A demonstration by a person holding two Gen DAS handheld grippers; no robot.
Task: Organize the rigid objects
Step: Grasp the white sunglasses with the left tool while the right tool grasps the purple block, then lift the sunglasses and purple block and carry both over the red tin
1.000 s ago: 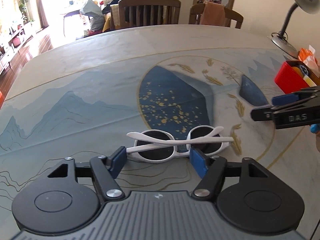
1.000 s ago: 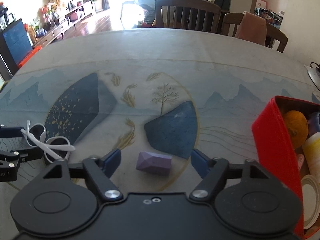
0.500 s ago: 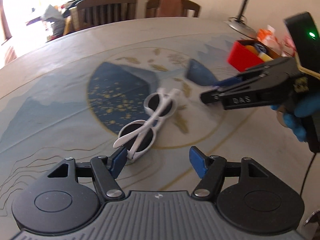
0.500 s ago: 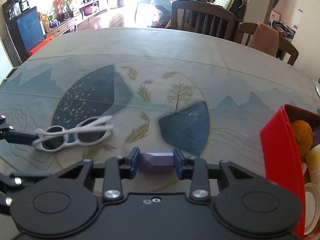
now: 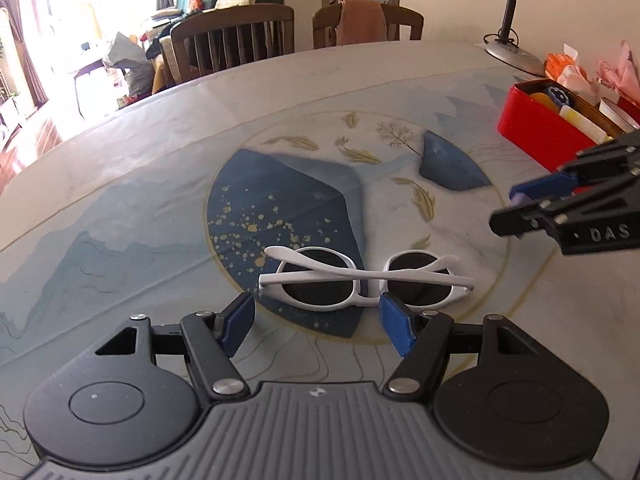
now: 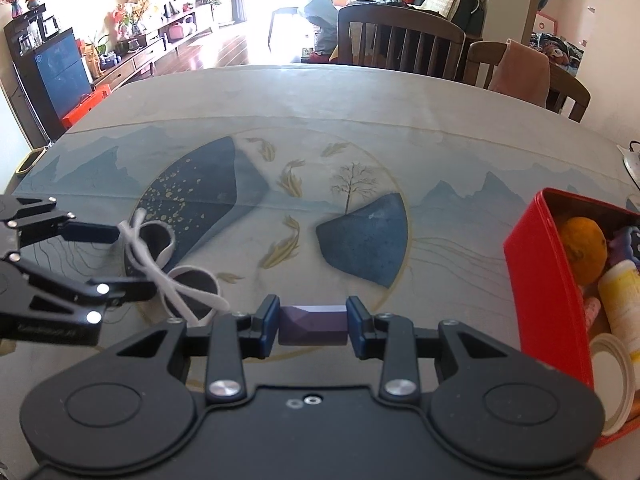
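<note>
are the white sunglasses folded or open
Folded: in the left wrist view both arms of the white sunglasses cross over the dark lenses, and the pair lies flat on the table.

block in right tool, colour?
Dark purple block, faceted; clearest in the right wrist view.

We see the left gripper (image 5: 316,322): a ribbed grey body, black linkage arms with silver pivot screws, blue pads (image 5: 394,322) at its tips. The right gripper (image 6: 312,324) has a smooth black housing, two small holes behind its jaws, and side lettering that appears to read "DAS".
</note>
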